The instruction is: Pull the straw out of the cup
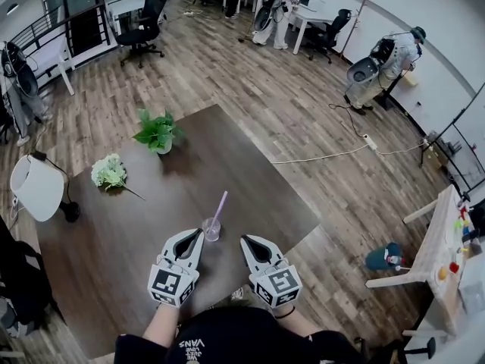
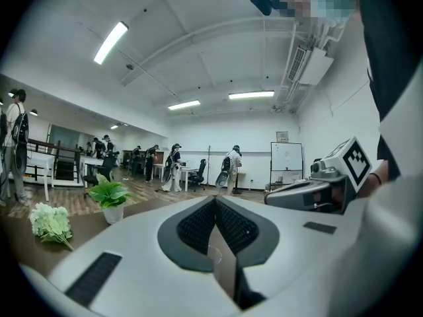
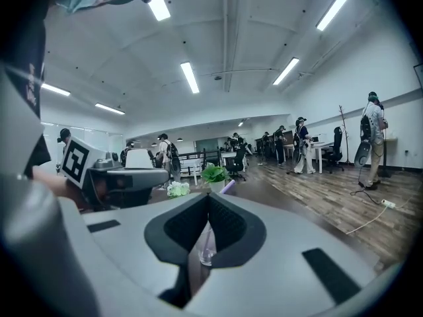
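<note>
Table (image 1: 114,226) of dark brown wood on pale plank floor (image 1: 250,74), in a wide office room; desks, chairs and people (image 1: 386,59) far beyond the cup. Close to the table's near edge: clear cup (image 1: 211,228), upright, with purple straw (image 1: 220,205) leaning in it. Well behind the cup and to its left, potted plant (image 1: 157,133); farther left of the cup, white flower bunch (image 1: 109,172). Just left of the cup, left gripper (image 1: 198,234), jaws pressed together, gripping nothing. Right of the cup, slightly apart, right gripper (image 1: 244,240), tips seemingly closed too, nothing held. In the right gripper view, cup partly masked by that gripper's own jaws.
</note>
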